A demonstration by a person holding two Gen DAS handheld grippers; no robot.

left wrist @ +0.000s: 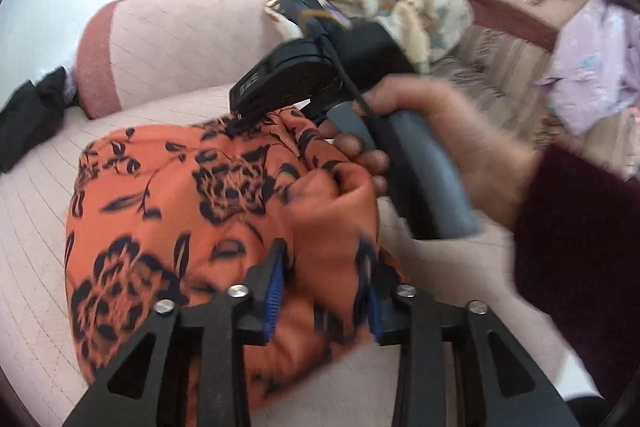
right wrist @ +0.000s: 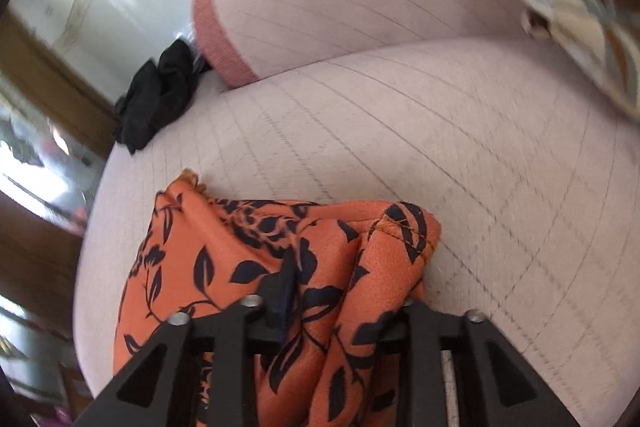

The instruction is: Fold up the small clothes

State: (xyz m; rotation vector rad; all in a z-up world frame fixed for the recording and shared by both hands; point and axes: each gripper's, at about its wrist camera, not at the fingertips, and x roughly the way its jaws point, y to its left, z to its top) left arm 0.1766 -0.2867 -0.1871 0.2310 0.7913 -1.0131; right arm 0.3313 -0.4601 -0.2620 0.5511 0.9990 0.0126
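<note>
An orange garment with a black flower print (left wrist: 172,211) lies bunched on the pale pink sofa seat (left wrist: 36,227). My left gripper (left wrist: 324,283) has its blue pads (left wrist: 275,291) on either side of a bunched fold of it. In the left wrist view the right gripper (left wrist: 240,117), held by a hand, pinches the garment's far edge. In the right wrist view the right gripper (right wrist: 340,291) is closed on folds of the same orange cloth (right wrist: 224,251), which covers its fingertips.
A pink back cushion (left wrist: 180,43) with a darker band stands behind the seat. A black cloth (left wrist: 28,115) lies at the seat's left end. A pile of patterned and lilac clothes (left wrist: 592,75) lies at the right.
</note>
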